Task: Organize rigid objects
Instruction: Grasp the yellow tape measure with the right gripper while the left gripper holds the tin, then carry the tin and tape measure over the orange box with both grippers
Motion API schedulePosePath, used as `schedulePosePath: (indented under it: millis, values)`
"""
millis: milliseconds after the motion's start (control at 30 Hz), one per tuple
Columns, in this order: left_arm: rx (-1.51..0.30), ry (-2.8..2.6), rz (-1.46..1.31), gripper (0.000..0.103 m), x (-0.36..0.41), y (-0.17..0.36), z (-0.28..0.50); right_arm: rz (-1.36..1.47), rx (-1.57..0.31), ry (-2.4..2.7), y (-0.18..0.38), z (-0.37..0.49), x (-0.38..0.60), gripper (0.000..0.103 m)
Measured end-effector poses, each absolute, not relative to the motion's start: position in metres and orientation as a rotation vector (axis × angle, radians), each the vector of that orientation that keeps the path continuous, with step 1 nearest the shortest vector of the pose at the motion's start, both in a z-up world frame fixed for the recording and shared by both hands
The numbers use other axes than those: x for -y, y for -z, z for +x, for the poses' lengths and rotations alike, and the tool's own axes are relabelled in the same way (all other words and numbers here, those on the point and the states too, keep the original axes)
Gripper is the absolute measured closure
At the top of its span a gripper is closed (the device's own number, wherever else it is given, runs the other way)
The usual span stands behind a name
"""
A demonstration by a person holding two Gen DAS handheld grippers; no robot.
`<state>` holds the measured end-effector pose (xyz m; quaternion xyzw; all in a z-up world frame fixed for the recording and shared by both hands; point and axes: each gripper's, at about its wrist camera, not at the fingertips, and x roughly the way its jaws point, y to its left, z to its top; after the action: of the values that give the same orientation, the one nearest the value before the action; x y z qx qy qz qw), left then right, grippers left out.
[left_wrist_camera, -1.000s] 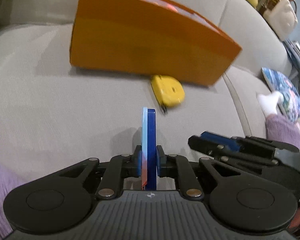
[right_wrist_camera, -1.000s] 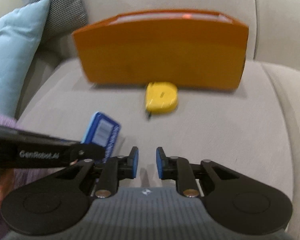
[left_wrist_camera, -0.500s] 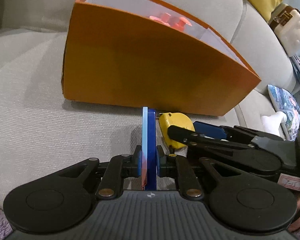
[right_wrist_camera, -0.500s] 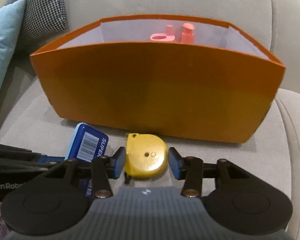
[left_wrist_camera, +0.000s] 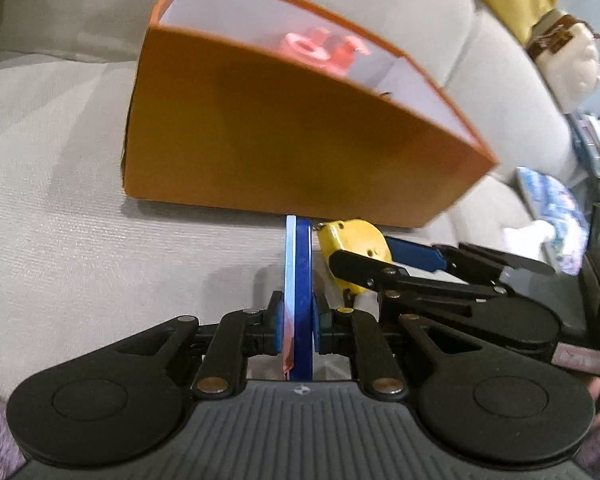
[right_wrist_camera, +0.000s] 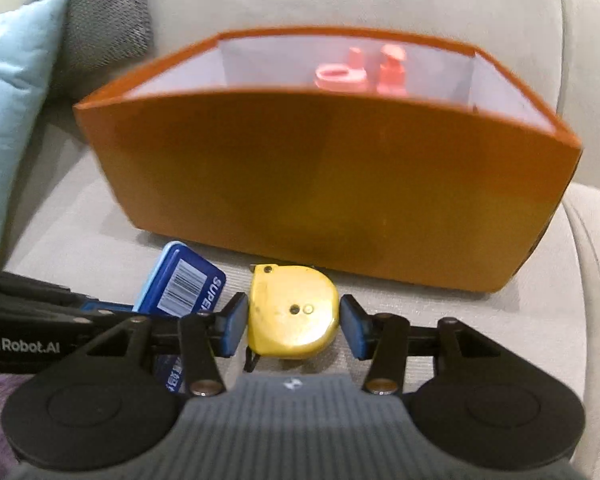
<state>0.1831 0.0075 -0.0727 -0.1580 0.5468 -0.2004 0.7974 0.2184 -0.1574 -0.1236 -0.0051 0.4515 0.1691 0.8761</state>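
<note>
two grippers work just in front of the orange box (right_wrist_camera: 332,184) on the sofa seat (right_wrist_camera: 500,340). left gripper (left_wrist_camera: 296,326): fingers clamped on a flat blue case (left_wrist_camera: 299,280), held edge-up. right gripper (right_wrist_camera: 294,326): fingers have just been opening and now straddle the yellow tape measure (right_wrist_camera: 294,314) lying on the seat, a gap showing at the right pad; pink items (right_wrist_camera: 360,70) sit inside the box.
</note>
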Motion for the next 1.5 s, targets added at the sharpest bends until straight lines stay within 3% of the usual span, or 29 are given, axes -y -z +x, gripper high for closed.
schedulePosePath:
  millis: [300,533,967,1500]
  values:
    - [-1.062,0.529,-0.296,0.088,-0.014,-0.024,0.189,-0.158,-0.839,-0.455,0.029,0.219,0.171,0.052]
    - [-0.998,0.572,-0.257,0.088,0.000,-0.064,0.240,-0.123,-0.874,-0.397,-0.013,0.278,0.186,0.052]
    - [-1.202,0.538,-0.265,0.088,0.014,0.009,0.327,-0.143,-1.256,-0.274,0.083,0.396,0.172,0.052]
    - [-1.314,0.571,-0.309,0.088,0.011,0.049,0.353,-0.208,-1.402,-0.226,0.135,0.418,0.166,0.052]
